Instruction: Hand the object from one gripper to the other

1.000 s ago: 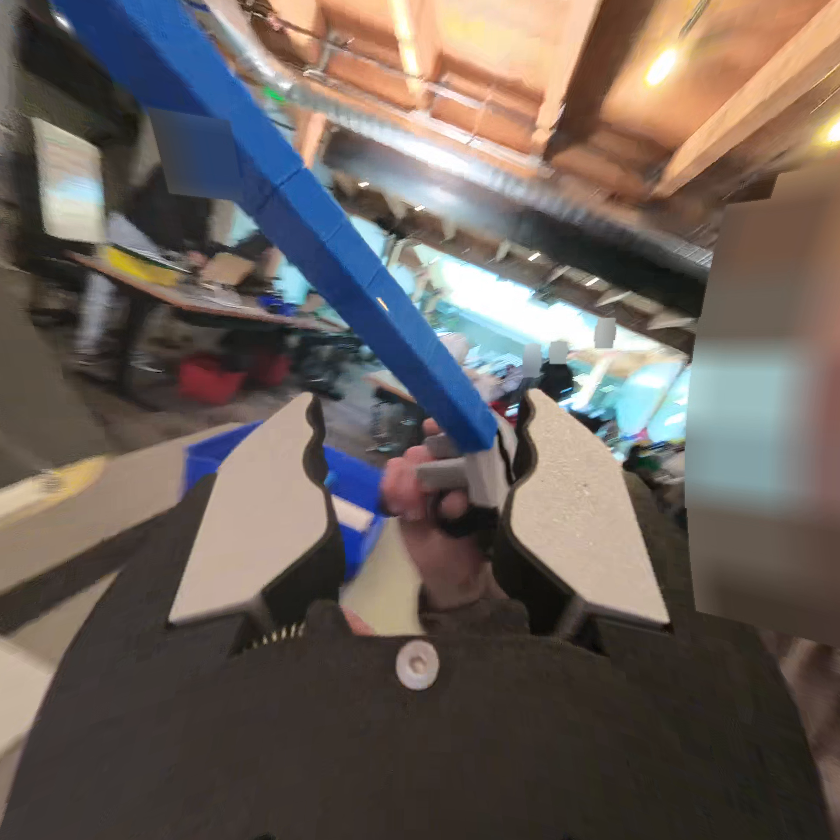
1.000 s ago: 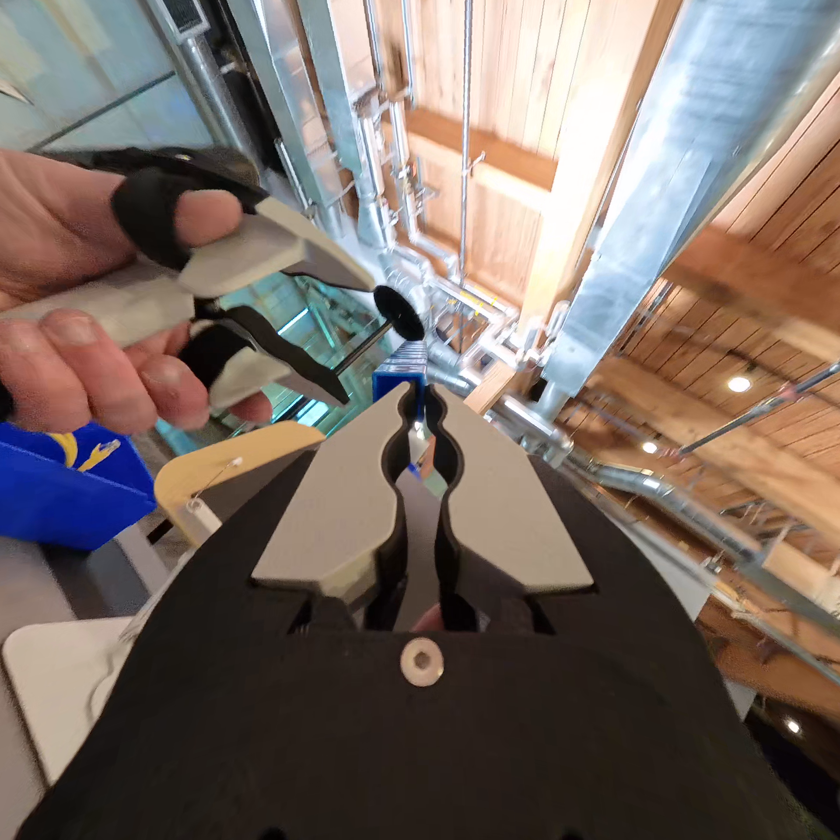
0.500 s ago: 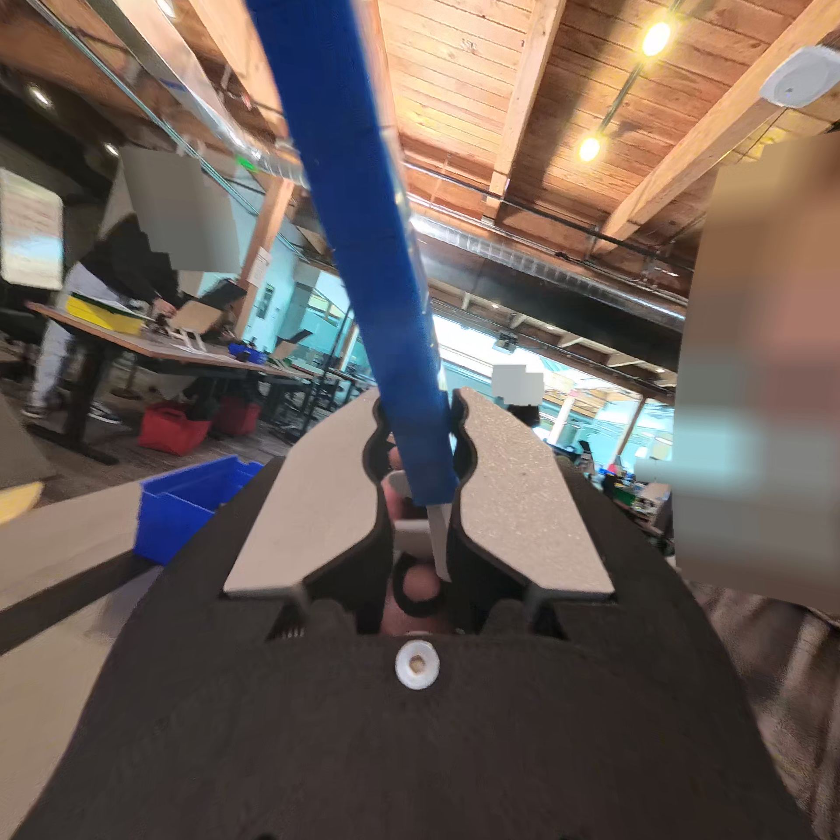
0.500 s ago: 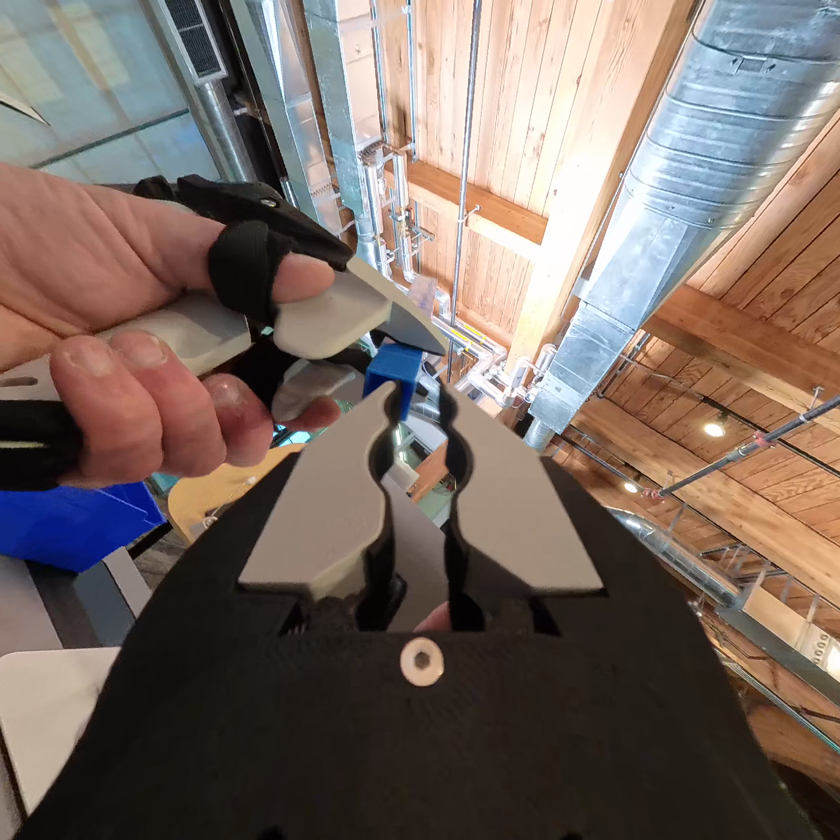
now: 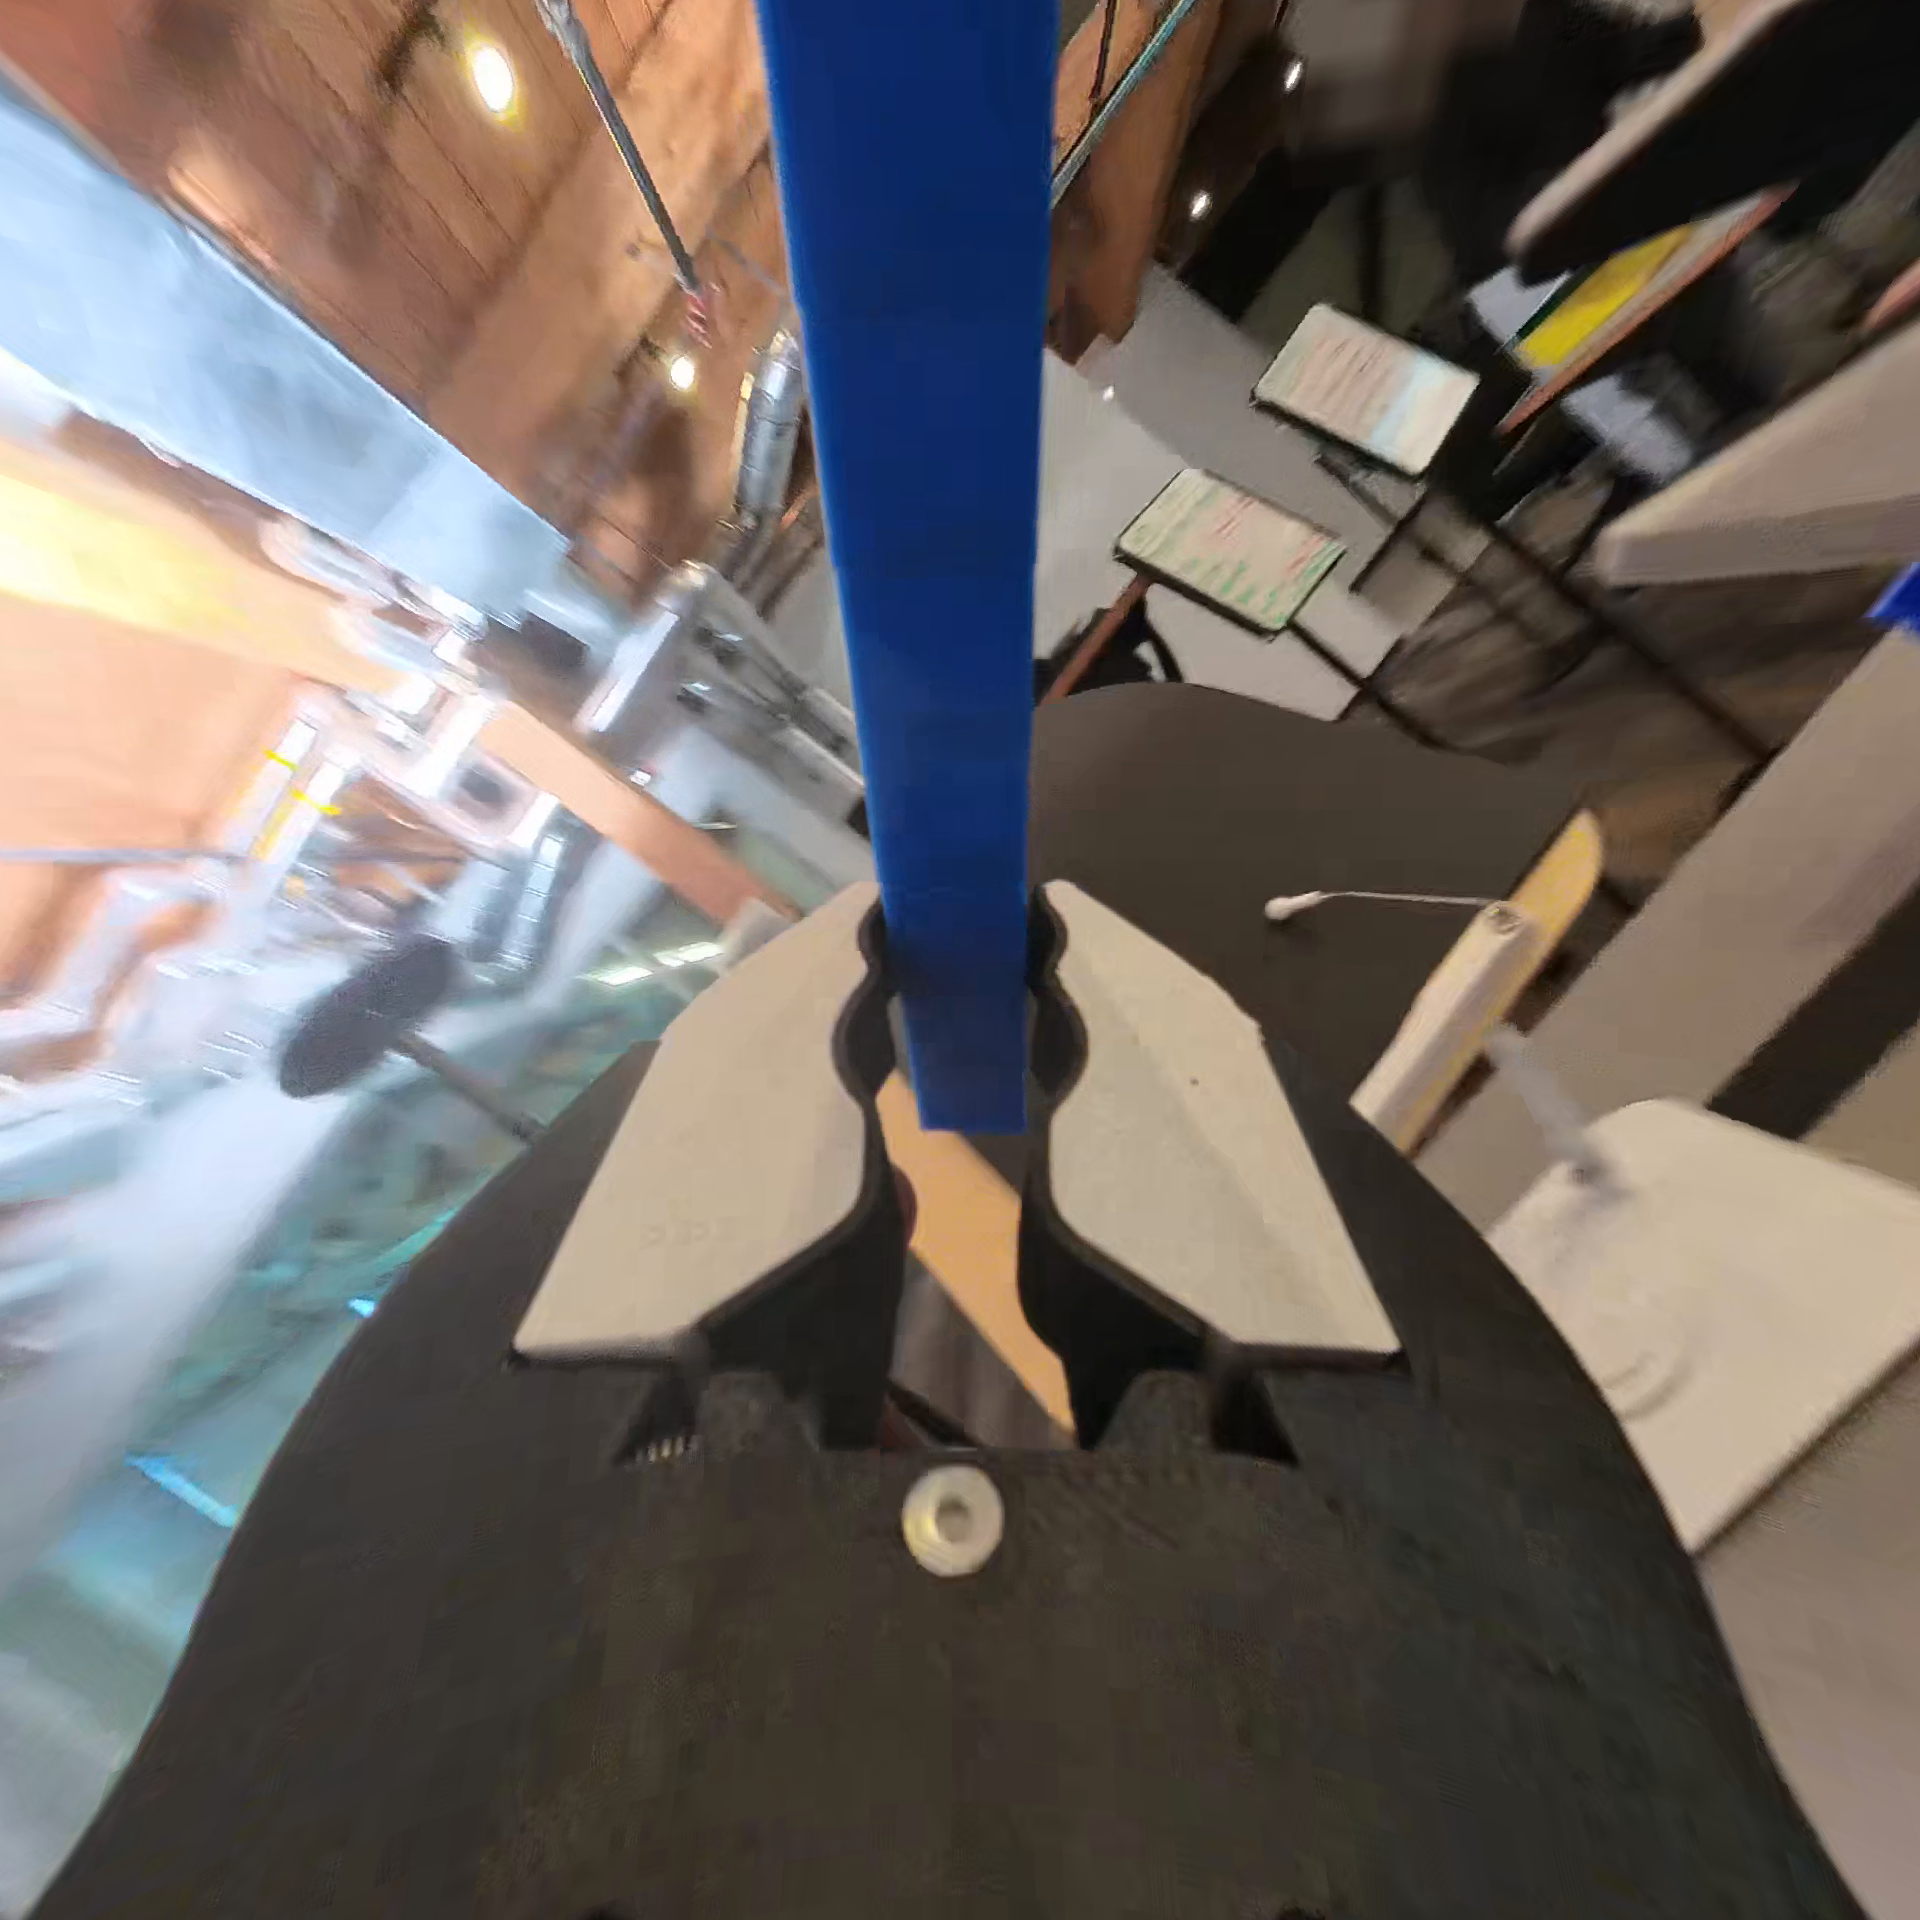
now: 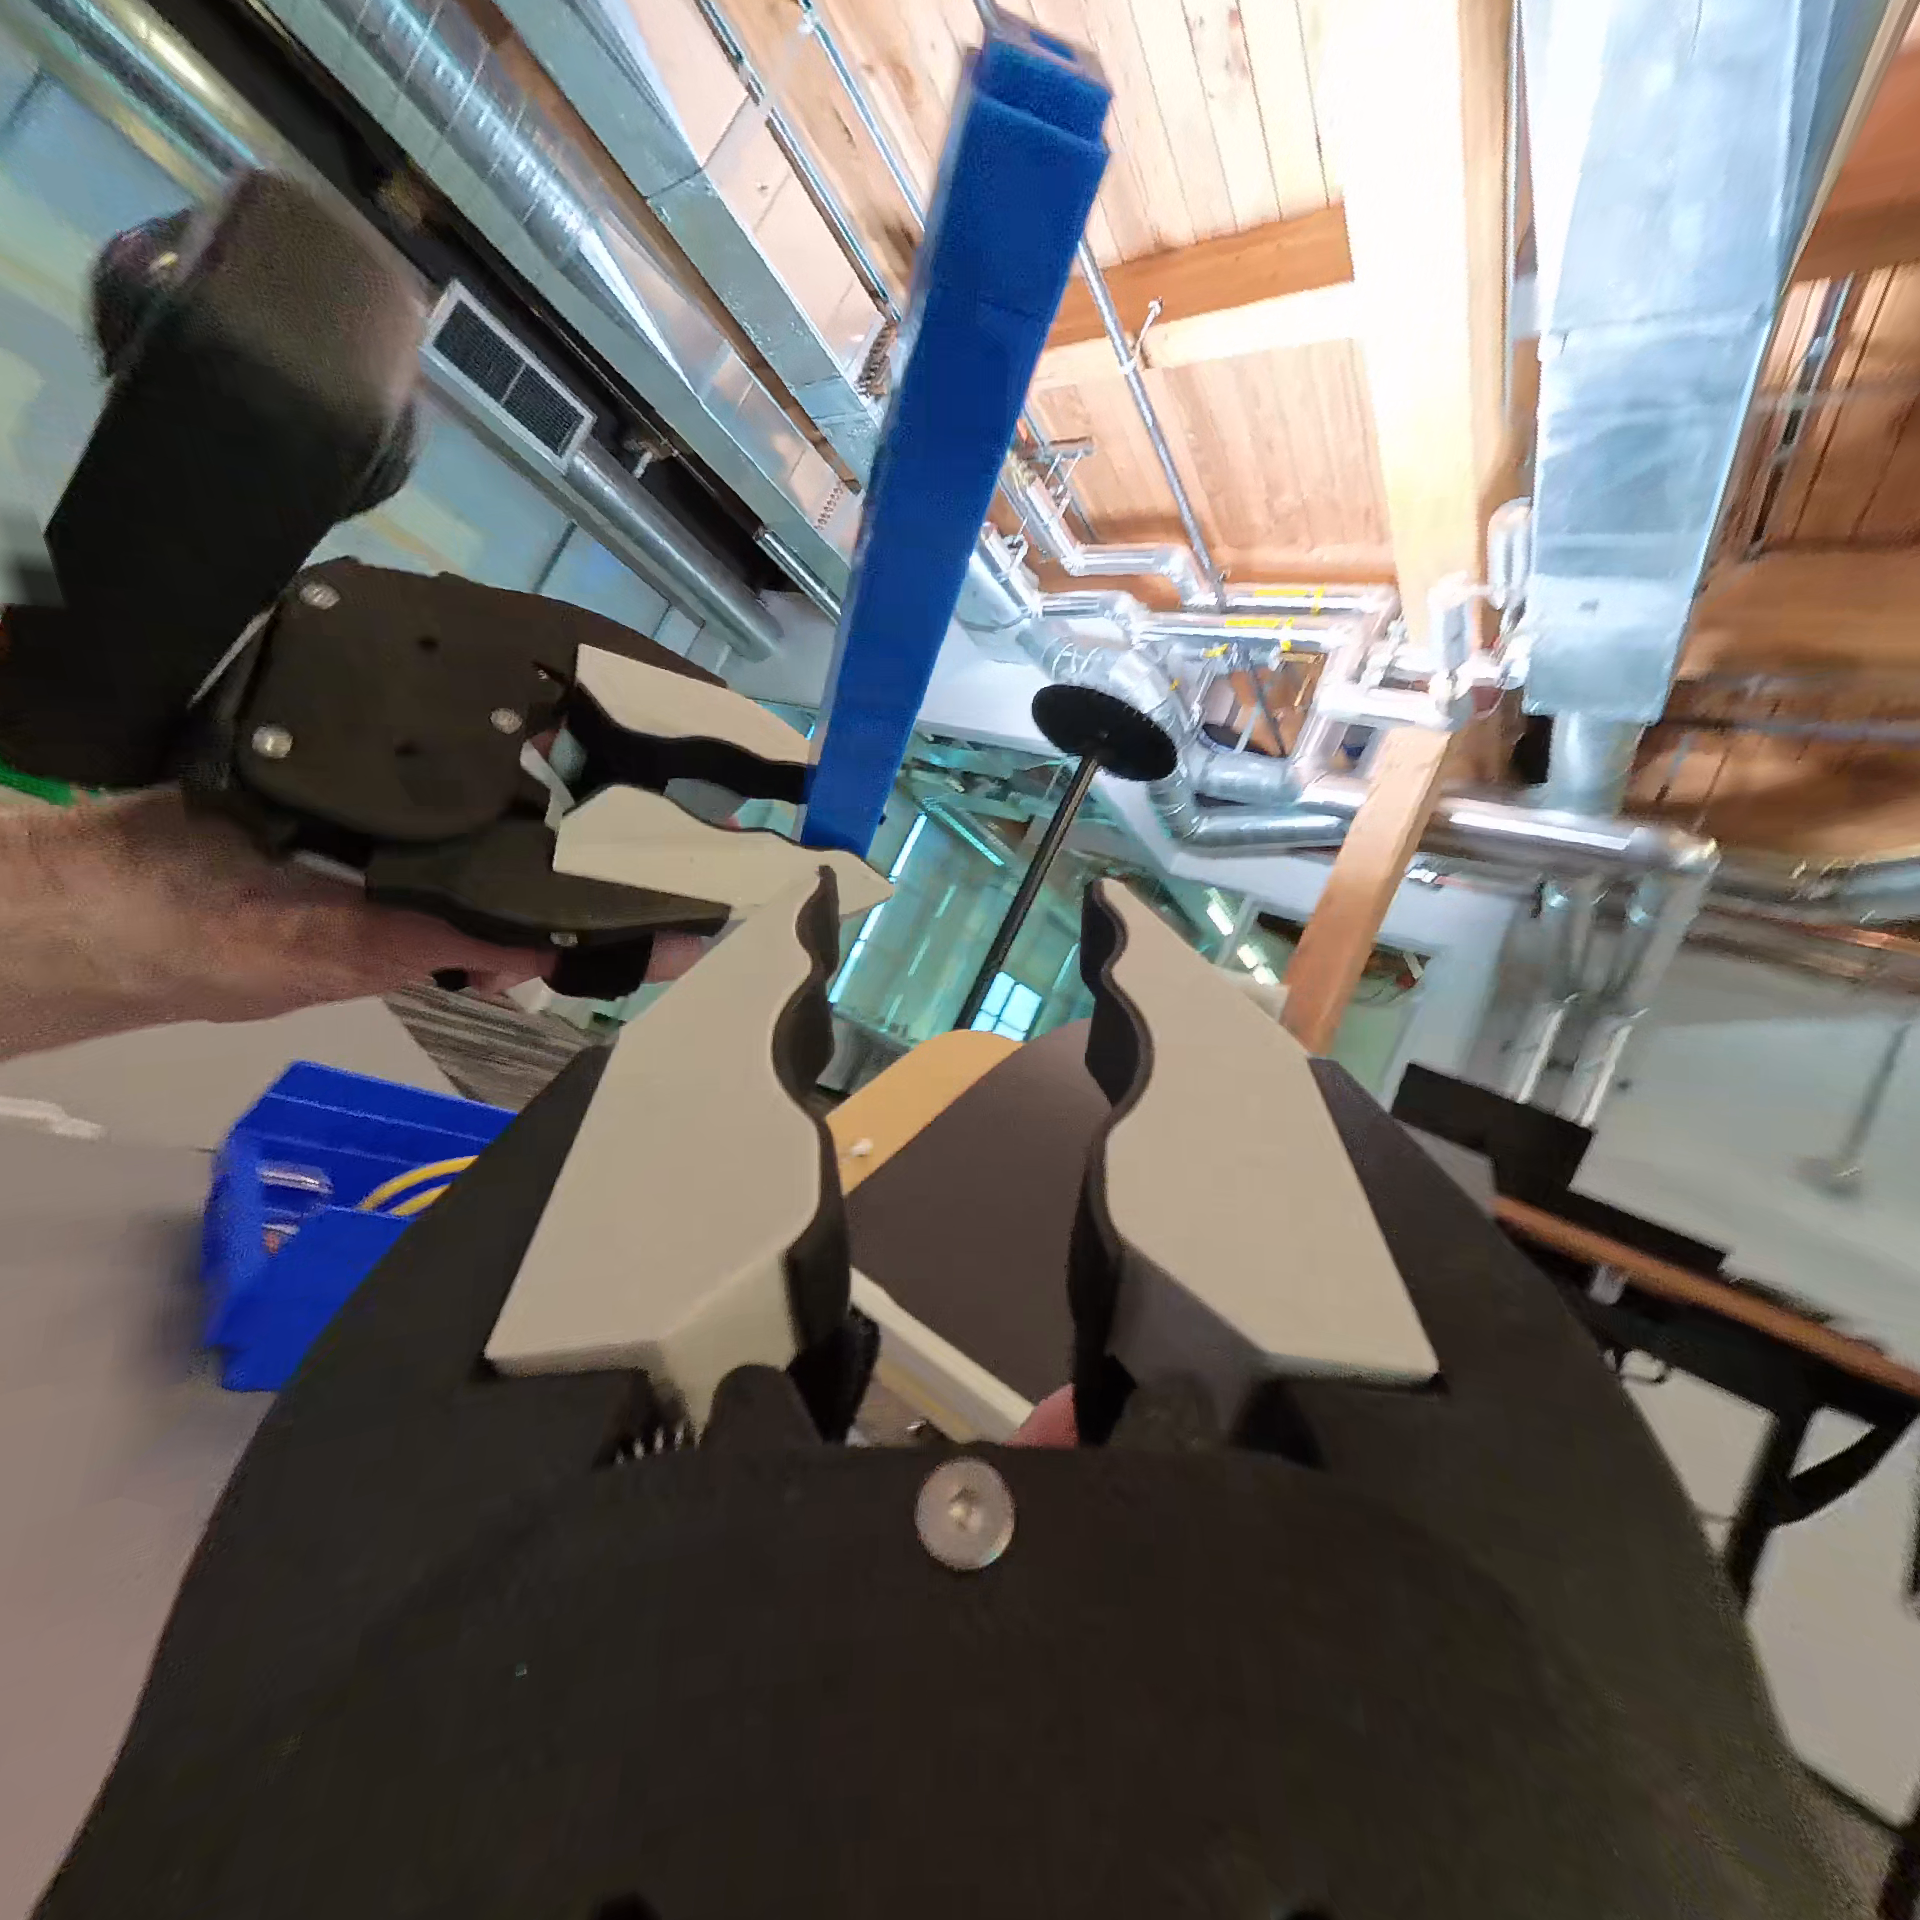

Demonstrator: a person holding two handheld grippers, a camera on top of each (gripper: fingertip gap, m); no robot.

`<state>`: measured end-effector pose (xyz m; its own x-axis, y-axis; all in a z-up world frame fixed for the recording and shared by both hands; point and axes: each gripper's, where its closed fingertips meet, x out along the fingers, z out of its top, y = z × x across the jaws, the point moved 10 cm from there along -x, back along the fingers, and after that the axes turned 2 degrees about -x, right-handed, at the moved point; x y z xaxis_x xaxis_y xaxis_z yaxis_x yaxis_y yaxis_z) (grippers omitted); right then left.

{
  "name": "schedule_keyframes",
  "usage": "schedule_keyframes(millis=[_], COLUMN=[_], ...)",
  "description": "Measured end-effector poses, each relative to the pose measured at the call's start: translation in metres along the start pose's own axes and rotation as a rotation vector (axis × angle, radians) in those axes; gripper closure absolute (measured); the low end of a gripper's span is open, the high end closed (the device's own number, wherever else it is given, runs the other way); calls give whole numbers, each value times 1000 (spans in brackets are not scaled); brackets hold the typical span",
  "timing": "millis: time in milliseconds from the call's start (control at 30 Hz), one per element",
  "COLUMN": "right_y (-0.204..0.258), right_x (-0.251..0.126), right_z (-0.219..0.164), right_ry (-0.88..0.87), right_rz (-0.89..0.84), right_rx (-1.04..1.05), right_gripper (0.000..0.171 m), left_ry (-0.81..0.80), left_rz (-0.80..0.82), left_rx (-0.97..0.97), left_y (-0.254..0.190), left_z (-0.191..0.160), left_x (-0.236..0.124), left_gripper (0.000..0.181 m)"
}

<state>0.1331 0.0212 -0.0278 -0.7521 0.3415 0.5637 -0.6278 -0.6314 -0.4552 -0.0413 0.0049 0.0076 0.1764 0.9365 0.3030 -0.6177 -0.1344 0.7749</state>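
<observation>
My left gripper (image 5: 954,971) pinches the blue bar (image 5: 920,540) at its lower end, bar running up frame centre; my right gripper (image 6: 956,935) is spread, empty, bar at its upper left

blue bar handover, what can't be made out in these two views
- Top of the blue bar: cut off by the upper edge of the left wrist view.
- Contents of the blue bin: right wrist view, motion-blurred and partly hidden behind the right gripper.
- Hall behind the left gripper: left wrist view, smeared by motion blur.
- Foot of the black disc stand: right wrist view, hidden behind the open fingers.
</observation>
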Motion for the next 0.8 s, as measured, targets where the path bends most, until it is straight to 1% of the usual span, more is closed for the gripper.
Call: schedule_keyframes(millis=[100,233,300,333,367,400,500,633,733,800], right_y=[1,2,1,1,0,0,1,-3,-4,-6], right_x=[1,2,1,0,0,-1,-1,-2,-3,-4], right_z=[-1,1,1,2,2,2,4,4,6,8], right_ry=[-2,-21,-33,-39,-45,-46,-52,-38,-47,-52], right_rz=[16,11,-6,-11,-14,-17,11,18,16,-1], right_rx=[53,125,150,145,133,125,111,110,71,42], right_gripper=[122,123,130,136,144,148,151,152,152,152], left_ry=[13,8,4,4,1,-1,-3,10,15,8], left_rz=[40,7,-7,-19,-27,-26,-43,-80,-99,-140], left_rx=[163,212,223,231,235,233,218,201,185,153], left_y=[-13,-34,-45,-50,-53,-54,-55,-56,-55,-51], left_z=[7,15,17,17,17,17,19,21,22,22], left_x=[0,0,0,1,1,1,4,7,7,6], left_gripper=[159,159,159,159,159,159,158,159,159,144])
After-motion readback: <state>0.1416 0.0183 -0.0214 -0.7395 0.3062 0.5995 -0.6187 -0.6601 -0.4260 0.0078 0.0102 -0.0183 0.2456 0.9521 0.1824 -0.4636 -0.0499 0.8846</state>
